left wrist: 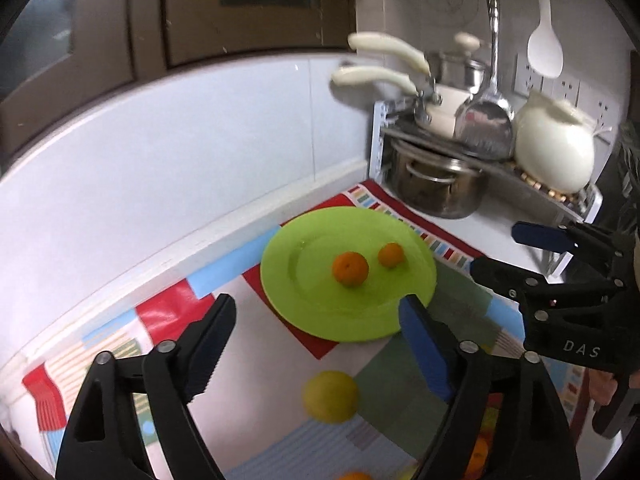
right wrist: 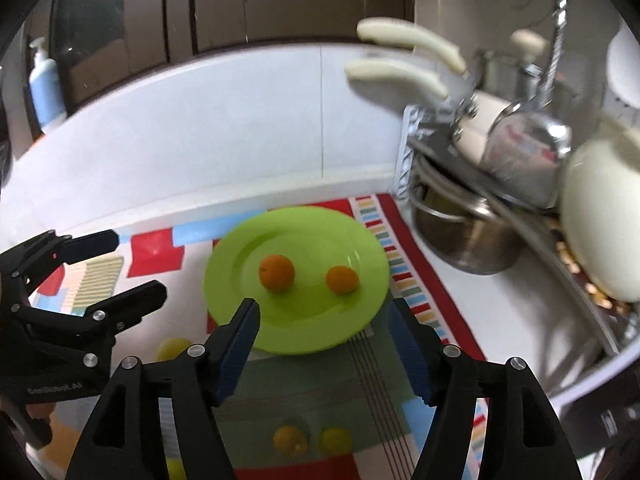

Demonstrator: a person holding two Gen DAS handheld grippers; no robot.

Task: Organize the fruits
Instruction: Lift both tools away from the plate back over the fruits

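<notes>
Patterned counter mat (left wrist: 280, 432), two oranges (left wrist: 350, 269) on green plate (left wrist: 316, 316), left hand-held gripper (left wrist: 316, 344) and right hand-held gripper (right wrist: 322, 344) both spread, empty

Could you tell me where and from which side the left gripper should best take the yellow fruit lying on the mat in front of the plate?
Probably straight from above, across the yellow fruit's widest middle. It is round and lies free on the mat, short of the green plate, below the open left gripper.
</notes>
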